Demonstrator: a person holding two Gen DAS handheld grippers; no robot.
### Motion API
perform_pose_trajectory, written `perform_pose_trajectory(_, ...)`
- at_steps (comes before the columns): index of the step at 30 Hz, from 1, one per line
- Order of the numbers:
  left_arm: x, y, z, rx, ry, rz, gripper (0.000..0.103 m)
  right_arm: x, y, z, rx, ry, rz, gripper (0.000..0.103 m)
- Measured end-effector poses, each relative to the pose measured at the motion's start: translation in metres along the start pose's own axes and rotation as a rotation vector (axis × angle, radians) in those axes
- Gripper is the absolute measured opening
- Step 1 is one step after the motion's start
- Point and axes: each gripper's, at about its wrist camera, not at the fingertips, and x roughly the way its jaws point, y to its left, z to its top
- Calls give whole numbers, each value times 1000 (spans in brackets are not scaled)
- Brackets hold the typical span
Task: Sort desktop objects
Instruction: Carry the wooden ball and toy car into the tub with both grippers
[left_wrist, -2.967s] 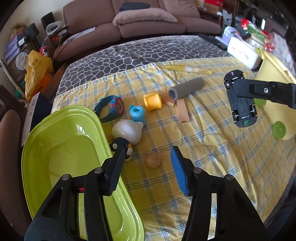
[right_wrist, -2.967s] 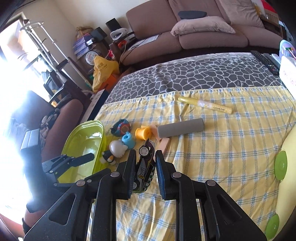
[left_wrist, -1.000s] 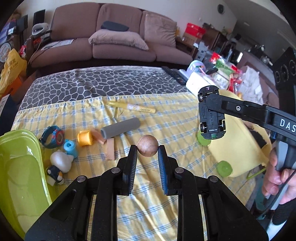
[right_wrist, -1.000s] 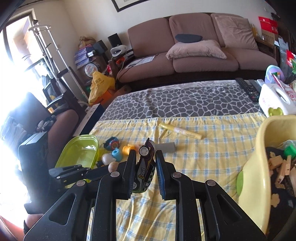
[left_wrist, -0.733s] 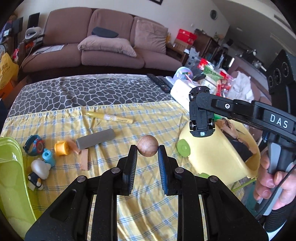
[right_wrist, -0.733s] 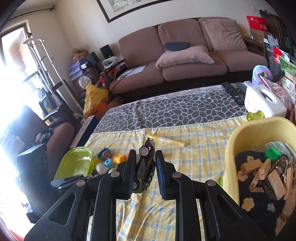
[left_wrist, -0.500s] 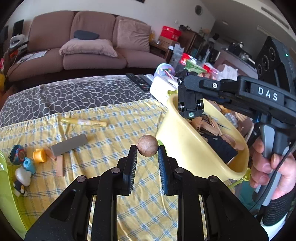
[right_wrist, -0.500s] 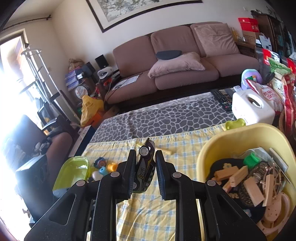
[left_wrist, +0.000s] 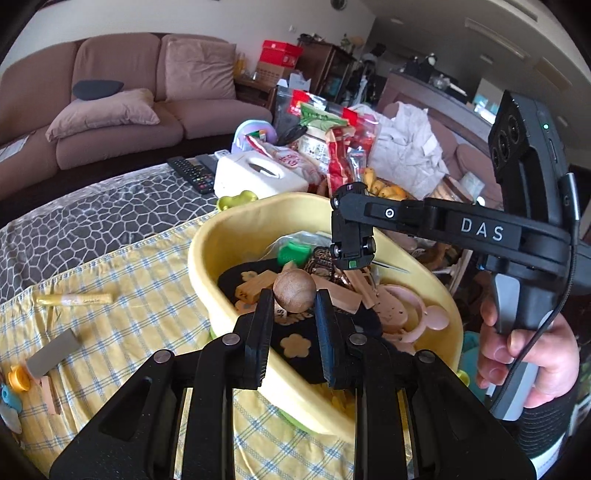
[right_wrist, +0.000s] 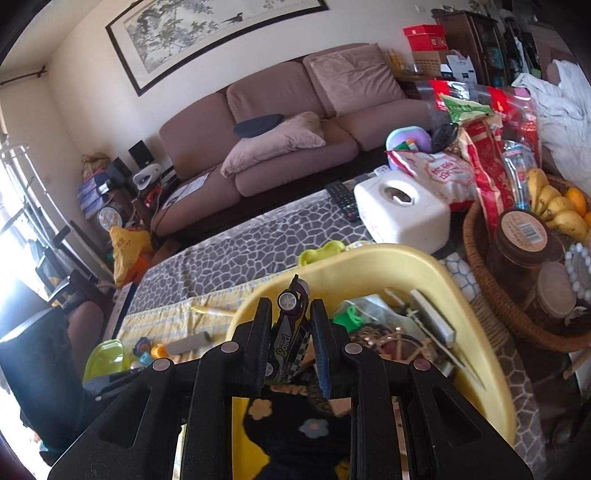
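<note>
Left wrist view: my left gripper (left_wrist: 294, 301) pinches a wooden ball (left_wrist: 294, 290) above the yellow tub (left_wrist: 236, 236); my right gripper (right_wrist: 291, 323) clamps a toy car (right_wrist: 290, 332) over it.

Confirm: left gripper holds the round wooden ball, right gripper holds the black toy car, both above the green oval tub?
Not quite. In the left wrist view the round wooden ball and black toy car hang above the yellow plastic tub, not a green one. Grips are as stated.

Both wrist cameras look closely down along their fingers (left_wrist: 264, 325) into the shared yellow tub (left_wrist: 236, 229).
</note>
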Motion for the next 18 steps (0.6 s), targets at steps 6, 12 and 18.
perform_pose_trajectory(6,24,-12,9,28,44,27,21,3,-29,-4,69,15,-11,21)
perform_pose_trajectory(12,39,-20,4,41,81,50,21,14,-35,-4,170,21,58,47)
perform_pose_trajectory(18,42,-24,4,37,85,56,35,2,-32,1,156,-12,53,51)
